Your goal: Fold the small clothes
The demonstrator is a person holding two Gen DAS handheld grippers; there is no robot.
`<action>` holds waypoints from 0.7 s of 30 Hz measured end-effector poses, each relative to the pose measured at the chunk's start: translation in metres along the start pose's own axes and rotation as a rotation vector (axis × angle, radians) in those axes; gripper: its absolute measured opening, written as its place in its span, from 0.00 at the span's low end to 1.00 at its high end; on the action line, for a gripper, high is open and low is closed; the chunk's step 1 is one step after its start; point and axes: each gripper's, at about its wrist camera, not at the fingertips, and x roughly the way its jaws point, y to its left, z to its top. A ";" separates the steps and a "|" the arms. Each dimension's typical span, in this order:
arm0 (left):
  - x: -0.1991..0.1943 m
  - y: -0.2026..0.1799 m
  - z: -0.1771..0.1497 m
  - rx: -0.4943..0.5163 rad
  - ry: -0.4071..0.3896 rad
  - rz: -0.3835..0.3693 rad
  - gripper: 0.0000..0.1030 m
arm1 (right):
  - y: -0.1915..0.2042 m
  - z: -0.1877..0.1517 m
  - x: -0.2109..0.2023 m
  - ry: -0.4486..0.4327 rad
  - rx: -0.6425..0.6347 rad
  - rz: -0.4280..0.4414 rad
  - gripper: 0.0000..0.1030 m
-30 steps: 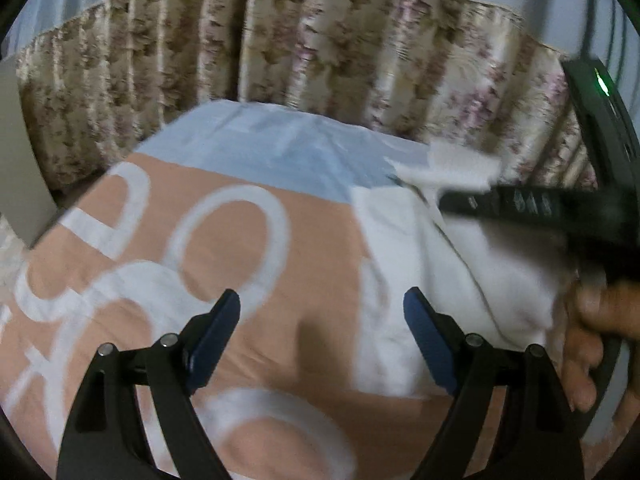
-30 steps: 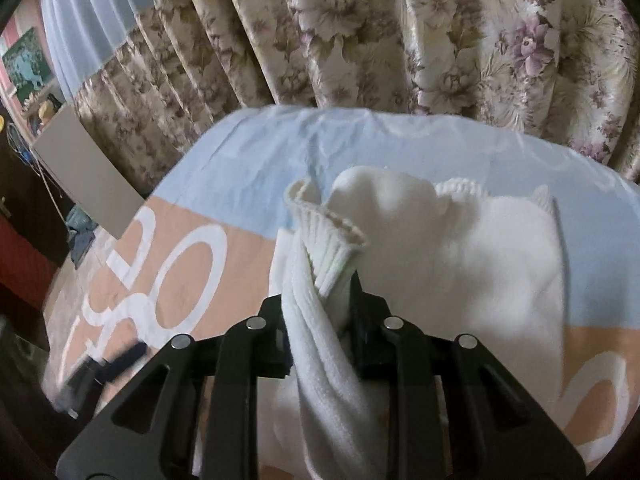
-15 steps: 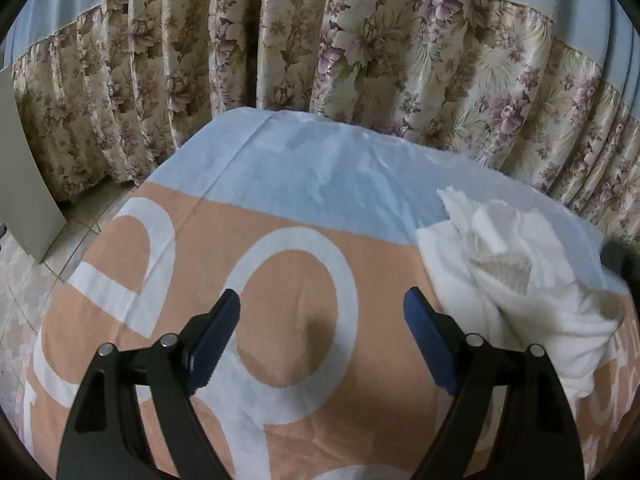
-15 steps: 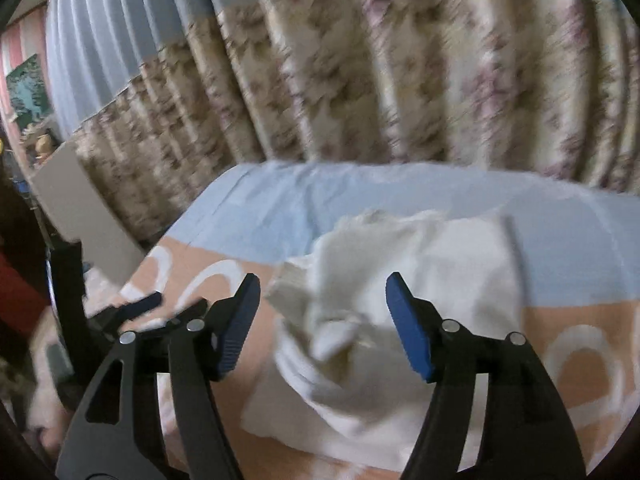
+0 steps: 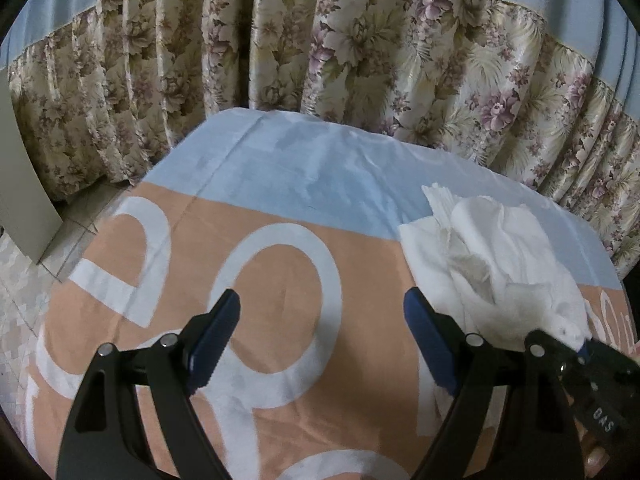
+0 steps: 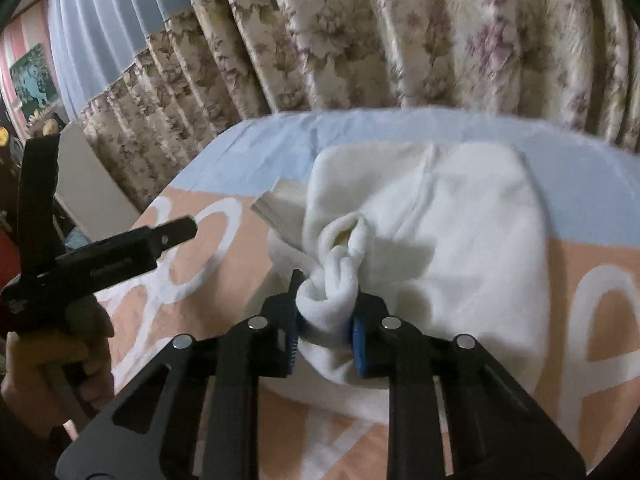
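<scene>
A white knitted garment (image 6: pixel 440 220) lies crumpled on the blue-and-orange table cover (image 5: pixel 280 184), its ribbed edge (image 6: pixel 280 204) sticking out at the left. My right gripper (image 6: pixel 326 308) is closing, and its pads squeeze a bunched fold at the garment's near edge. In the left wrist view the garment (image 5: pixel 500 264) is heaped at the right. My left gripper (image 5: pixel 322 300) hovers open over the orange part of the cover, left of the garment, with nothing between its fingers. One of its fingers (image 6: pixel 160 236) and the hand holding it (image 6: pixel 52 368) show at the left of the right wrist view.
A floral curtain (image 5: pixel 360 40) hangs close behind the table's far edge. A grey board (image 5: pixel 20 180) leans at the left above a tiled floor (image 5: pixel 24 280). The cover carries large white letters (image 5: pixel 280 300).
The right gripper let go of the raised ribbed fold, opened wide, then came down and closed on a bunch at the garment's near edge. The left gripper drew away leftward, staying open.
</scene>
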 end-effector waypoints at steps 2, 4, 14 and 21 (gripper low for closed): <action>-0.004 0.004 0.003 -0.008 -0.005 0.004 0.82 | 0.010 -0.006 -0.009 -0.037 0.014 0.008 0.19; -0.007 0.010 0.008 -0.023 -0.009 0.008 0.82 | 0.021 -0.012 -0.010 -0.050 0.015 0.016 0.19; -0.024 -0.012 -0.007 0.018 0.019 -0.041 0.82 | 0.032 -0.048 -0.018 -0.054 -0.051 0.063 0.57; -0.050 -0.077 -0.040 0.067 0.002 -0.149 0.82 | -0.028 -0.072 -0.088 -0.162 -0.069 -0.098 0.71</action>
